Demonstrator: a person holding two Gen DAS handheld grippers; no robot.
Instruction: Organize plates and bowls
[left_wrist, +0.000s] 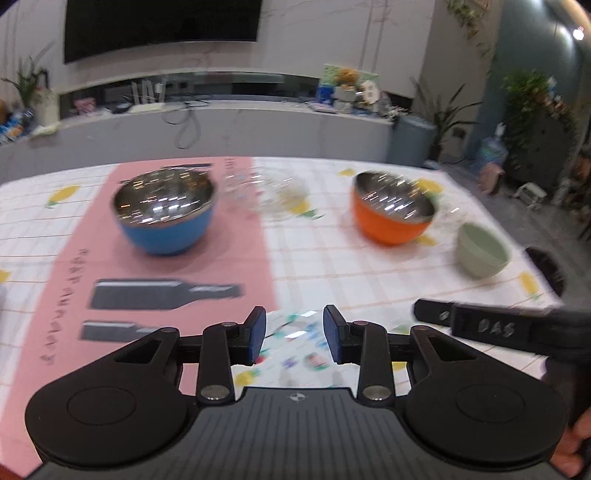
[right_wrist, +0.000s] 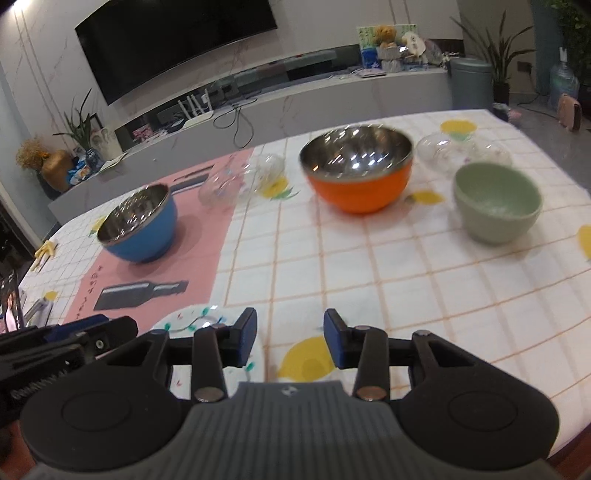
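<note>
— Bowls first: any writing readable?
— Only "DAS" on the right gripper (left_wrist: 480, 326); the pink mat's (left_wrist: 236, 258) script is blurred.
— Where are they?
— From the left gripper (left_wrist: 294, 339), jaws apart and empty: blue bowl (left_wrist: 164, 214) at eleven o'clock, orange bowl (left_wrist: 393, 210) at one, green bowl (left_wrist: 482, 251) at two. A patterned plate (left_wrist: 299, 347) lies under its fingers.
— The right gripper?
— Also open, empty.

Checked tablecloth (right_wrist: 369, 258) over table.
Bearing pink mat (right_wrist: 199, 236) (blue bowl (right_wrist: 138, 229) atop), orange bowl (right_wrist: 360, 173), green bowl (right_wrist: 496, 201), patterned plate (right_wrist: 192, 317).

Blue bowl (right_wrist: 138, 227), orange bowl (right_wrist: 358, 171), green bowl (right_wrist: 496, 201) upright (apart).
</note>
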